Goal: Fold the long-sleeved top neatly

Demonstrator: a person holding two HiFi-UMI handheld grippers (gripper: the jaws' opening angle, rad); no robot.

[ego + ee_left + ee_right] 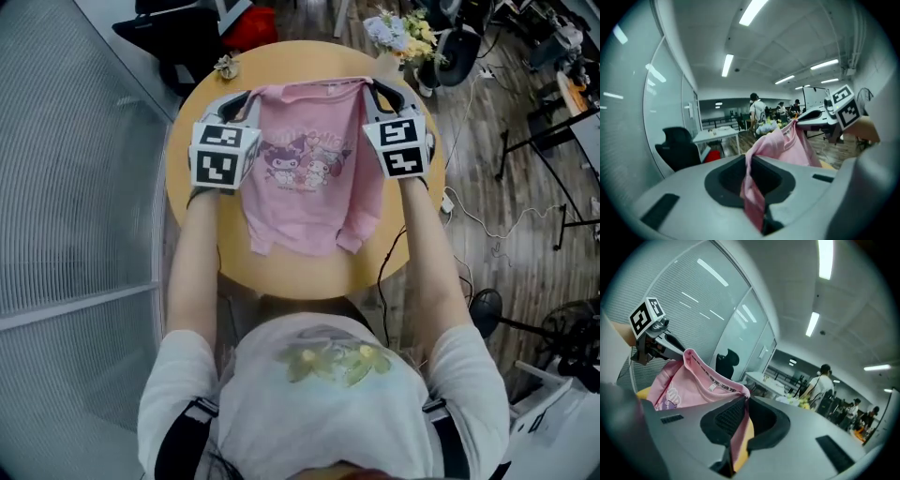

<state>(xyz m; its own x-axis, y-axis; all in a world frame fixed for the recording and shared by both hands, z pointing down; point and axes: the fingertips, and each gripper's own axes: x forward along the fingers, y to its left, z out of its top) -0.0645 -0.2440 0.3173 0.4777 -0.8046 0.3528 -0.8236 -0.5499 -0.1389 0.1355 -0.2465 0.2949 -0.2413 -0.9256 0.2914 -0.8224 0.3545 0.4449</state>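
Head view: your left gripper (242,99) and right gripper (378,91) each hold a shoulder of the pink long-sleeved top (305,178). The neckline is stretched between them at the far side of the round tabletop (281,274). Print faces up and the hem points toward you. The body is over the middle of the tabletop; can't tell if it lies flat or hangs just above. One sleeve end is bunched at the hem on your right.

Left gripper view: jaws clenched on a fold of pink fabric, with a strip running through the gap.

Right gripper view: jaws clenched on fabric just beside the collar, whose inner band shows.

Flowers (401,33) are at the tabletop's far right edge, apart from the top.
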